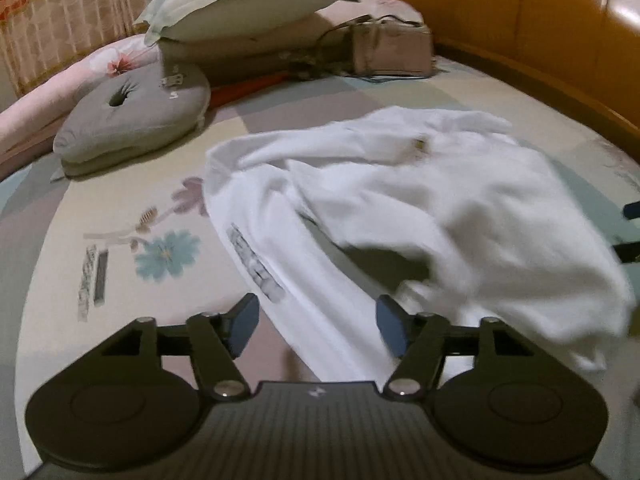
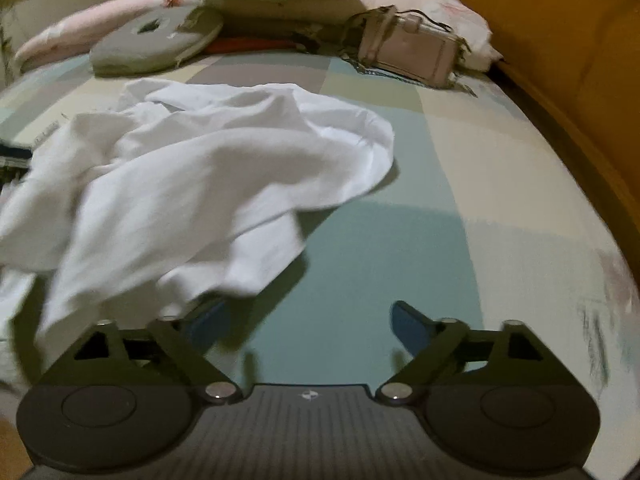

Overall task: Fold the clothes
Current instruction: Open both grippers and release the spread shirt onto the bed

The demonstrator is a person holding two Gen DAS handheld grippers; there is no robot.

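A white garment [image 1: 400, 200] lies crumpled on the bed, with a grey printed strip near its left edge. My left gripper [image 1: 318, 326] is open, and a flat strip of the garment runs between its fingers. In the right wrist view the same white garment [image 2: 192, 176] lies in a heap to the left. My right gripper [image 2: 310, 326] is open over bare sheet; a fold of the cloth drapes over its left finger [image 2: 208, 322]. Both views are blurred by motion.
The bed has a patchwork floral sheet [image 1: 160, 248]. At its far end lie a grey cushion with a hole [image 1: 136, 116], stacked pillows [image 1: 248, 12] and a beige handbag [image 1: 390, 50]. An orange wooden bed frame [image 1: 540, 40] curves along the right side.
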